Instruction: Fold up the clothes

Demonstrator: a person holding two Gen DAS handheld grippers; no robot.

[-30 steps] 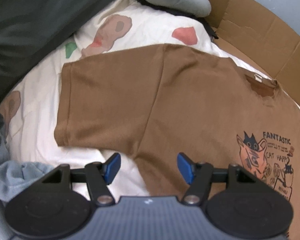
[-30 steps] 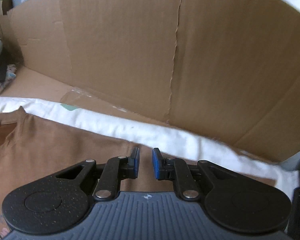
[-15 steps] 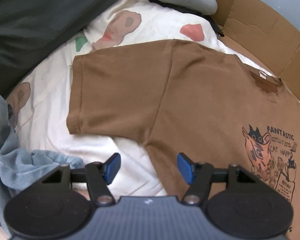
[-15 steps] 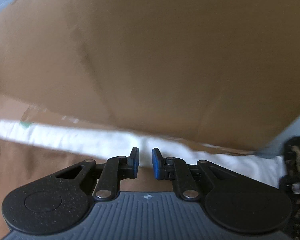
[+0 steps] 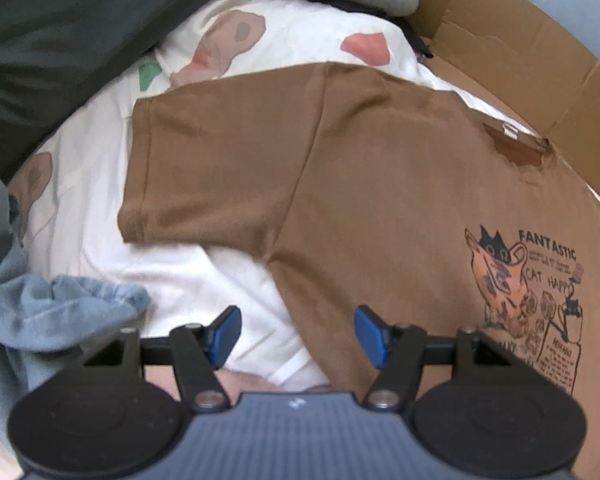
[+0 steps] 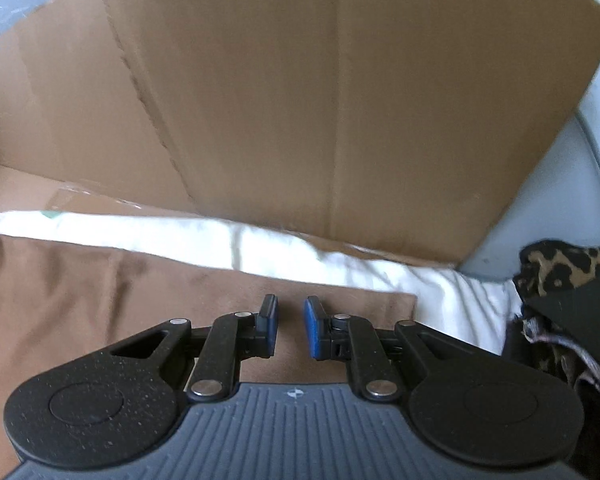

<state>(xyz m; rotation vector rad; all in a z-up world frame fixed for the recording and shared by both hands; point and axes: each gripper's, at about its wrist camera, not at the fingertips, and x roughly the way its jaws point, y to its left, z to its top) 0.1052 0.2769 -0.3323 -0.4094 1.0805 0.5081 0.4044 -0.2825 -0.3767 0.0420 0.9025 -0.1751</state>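
A brown T-shirt (image 5: 380, 184) is spread flat on a white sheet (image 5: 204, 280). The left tool (image 5: 296, 334) is held spread above its side edge. The right tool (image 6: 291, 326) is held narrowly apart, empty, over the sleeve (image 6: 340, 304).

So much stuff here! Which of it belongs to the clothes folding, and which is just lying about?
Part of the job:
brown T-shirt, spread flat
left gripper, open
right gripper, narrowly open, empty

Just lying about:
white patterned sheet underneath
cardboard
blue cloth
dark fabric
leopard-print fabric
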